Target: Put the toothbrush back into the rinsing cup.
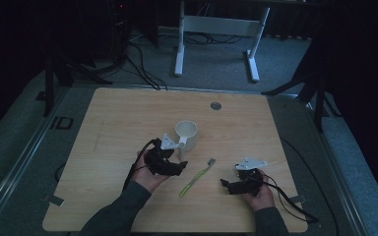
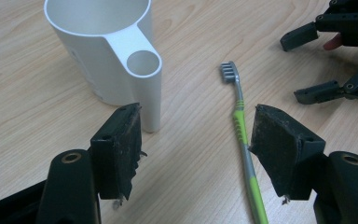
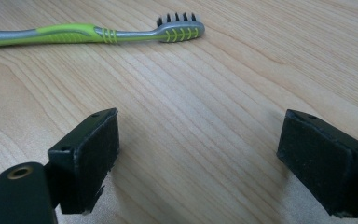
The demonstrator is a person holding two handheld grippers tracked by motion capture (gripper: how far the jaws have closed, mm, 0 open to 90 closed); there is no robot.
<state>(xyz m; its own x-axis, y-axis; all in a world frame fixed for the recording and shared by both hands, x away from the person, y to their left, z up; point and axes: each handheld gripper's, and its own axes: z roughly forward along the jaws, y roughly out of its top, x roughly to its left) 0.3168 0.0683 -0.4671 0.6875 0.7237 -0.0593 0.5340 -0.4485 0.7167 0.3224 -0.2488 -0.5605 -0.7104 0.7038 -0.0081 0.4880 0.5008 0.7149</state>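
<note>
A white cup [image 1: 187, 134] with a tube-shaped holder on its side [image 2: 144, 70] stands near the table's middle. A green and grey toothbrush [image 1: 197, 177] lies flat to its right, bristle head [image 2: 229, 72] toward the far side. My left gripper [image 1: 177, 167] is open just short of the cup, its jaws [image 2: 196, 144] apart with the toothbrush handle beside the right-hand jaw. My right gripper [image 1: 225, 183] is open to the right of the toothbrush [image 3: 93, 33], nothing between its jaws [image 3: 198, 154]. The right gripper's fingers [image 2: 317, 91] also appear in the left gripper view.
The wooden table [image 1: 128, 118] has a round grey cable grommet [image 1: 215, 105] at its far edge. Beyond it stand a white desk frame [image 1: 216, 44] and dark stands on grey carpet. Cables trail from both grippers.
</note>
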